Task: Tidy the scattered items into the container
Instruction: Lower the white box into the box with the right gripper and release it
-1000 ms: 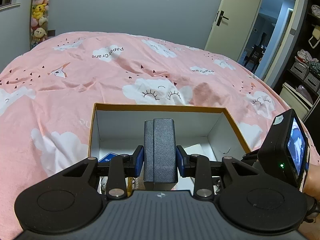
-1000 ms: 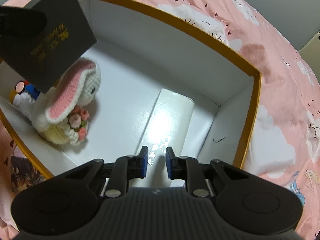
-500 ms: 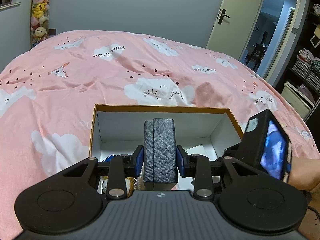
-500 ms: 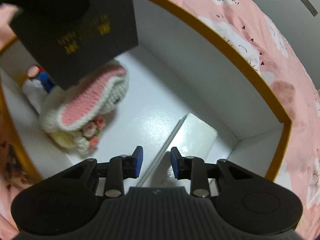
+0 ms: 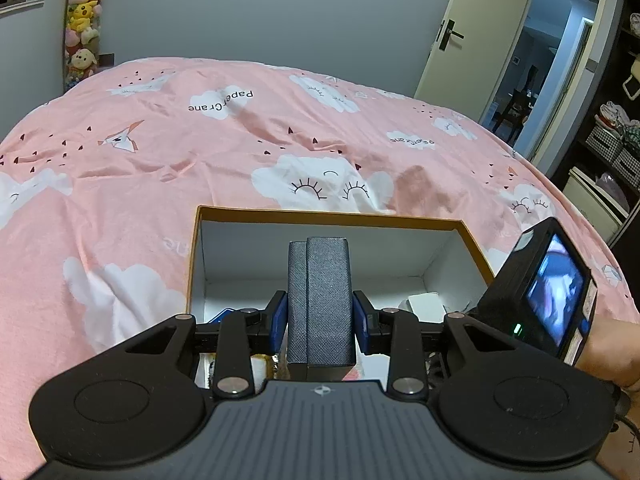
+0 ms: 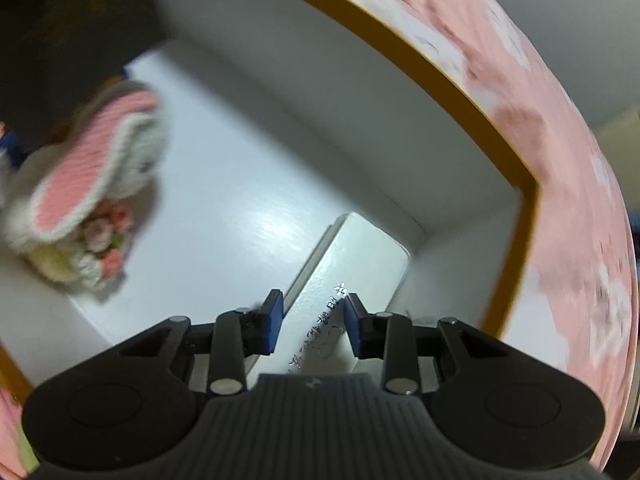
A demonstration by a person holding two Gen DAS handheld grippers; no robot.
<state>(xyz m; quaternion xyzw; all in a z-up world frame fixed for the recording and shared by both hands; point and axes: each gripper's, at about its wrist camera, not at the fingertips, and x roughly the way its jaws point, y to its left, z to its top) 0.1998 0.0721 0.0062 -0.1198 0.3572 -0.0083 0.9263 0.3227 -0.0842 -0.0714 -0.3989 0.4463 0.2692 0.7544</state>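
Spreading since a second ago, the right gripper (image 6: 312,320) now straddles, unpinched, the stiff, light-looking white box (image 6: 352,276) lying in the container (image 6: 400,40); left gripper (image 5: 320,316) pinches a rigid dark case (image 5: 322,300) by its flat sides.

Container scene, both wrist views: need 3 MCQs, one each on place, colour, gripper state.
1. Where is the white box?
A. on the bedspread
B. in the container's corner
C. in the left gripper

2. What colour is the container's rim?
A. orange-brown
B. blue
C. green

3. What is the left gripper doing?
A. standing open with nothing in it
B. gripping the plush rabbit
C. gripping a dark grey box

Key: 1 B, the white box lies on the container floor against two white walls. 2 A, an orange-brown edge tops the white walls. 3 C, the dark grey box stands upright with both blue pads against its sides.
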